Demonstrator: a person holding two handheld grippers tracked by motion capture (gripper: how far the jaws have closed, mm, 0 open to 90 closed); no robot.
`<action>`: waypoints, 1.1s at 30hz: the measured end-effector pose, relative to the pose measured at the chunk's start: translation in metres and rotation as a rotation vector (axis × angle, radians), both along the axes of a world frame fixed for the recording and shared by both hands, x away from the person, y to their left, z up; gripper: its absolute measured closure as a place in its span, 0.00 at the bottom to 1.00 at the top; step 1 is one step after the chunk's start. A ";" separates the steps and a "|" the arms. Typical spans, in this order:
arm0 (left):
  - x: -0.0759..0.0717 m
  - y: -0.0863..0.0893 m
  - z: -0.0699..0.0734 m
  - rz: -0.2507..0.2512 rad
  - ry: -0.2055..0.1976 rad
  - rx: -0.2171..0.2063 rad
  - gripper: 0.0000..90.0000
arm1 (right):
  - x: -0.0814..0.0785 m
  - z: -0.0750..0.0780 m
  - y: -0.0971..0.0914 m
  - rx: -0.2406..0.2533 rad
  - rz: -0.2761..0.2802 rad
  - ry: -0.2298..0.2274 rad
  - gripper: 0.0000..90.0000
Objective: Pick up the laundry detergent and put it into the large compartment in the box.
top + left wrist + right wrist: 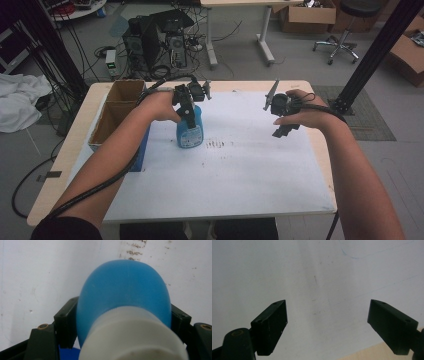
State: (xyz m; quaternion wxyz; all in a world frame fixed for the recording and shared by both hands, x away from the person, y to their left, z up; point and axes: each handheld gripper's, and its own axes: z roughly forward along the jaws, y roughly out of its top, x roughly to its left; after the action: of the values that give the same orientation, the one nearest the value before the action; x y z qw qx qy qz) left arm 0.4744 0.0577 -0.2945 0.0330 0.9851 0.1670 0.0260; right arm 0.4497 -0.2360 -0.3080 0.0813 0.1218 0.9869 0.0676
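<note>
**Left gripper clamping a blue bottle on the white sheet**

A blue plastic bottle (190, 132) with a white neck is standing upright on the white sheet (240, 175) covering the table (320, 150), toward its left half. The left gripper (189, 112) is reaching down over the bottle; its jaws are pressing against both sides of the blue body (125, 290) just below the neck. The right gripper (282, 131) is hovering over the sheet, well apart from the bottle, its jaws standing wide and holding nothing. A cardboard box (117, 107) is sitting at the table's left edge.
</note>
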 end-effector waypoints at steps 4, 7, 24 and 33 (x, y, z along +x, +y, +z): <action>0.000 -0.001 0.000 -0.003 0.002 0.006 0.35 | 0.000 0.000 0.000 -0.005 0.003 -0.001 0.18; 0.000 -0.001 0.000 -0.004 -0.001 0.008 0.36 | 0.000 0.001 0.000 -0.002 0.004 -0.001 0.18; -0.003 -0.001 -0.001 -0.007 -0.013 0.012 0.43 | 0.000 -0.001 0.004 -0.005 0.005 0.000 0.18; 0.001 -0.003 -0.001 0.065 0.019 0.034 0.43 | -0.002 -0.001 0.005 -0.010 0.008 0.002 0.18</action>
State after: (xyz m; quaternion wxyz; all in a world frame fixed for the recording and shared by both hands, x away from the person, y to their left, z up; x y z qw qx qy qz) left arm 0.4757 0.0546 -0.2955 0.0139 0.9797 0.1990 0.0203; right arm 0.4481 -0.2313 -0.3089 0.0806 0.1177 0.9878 0.0626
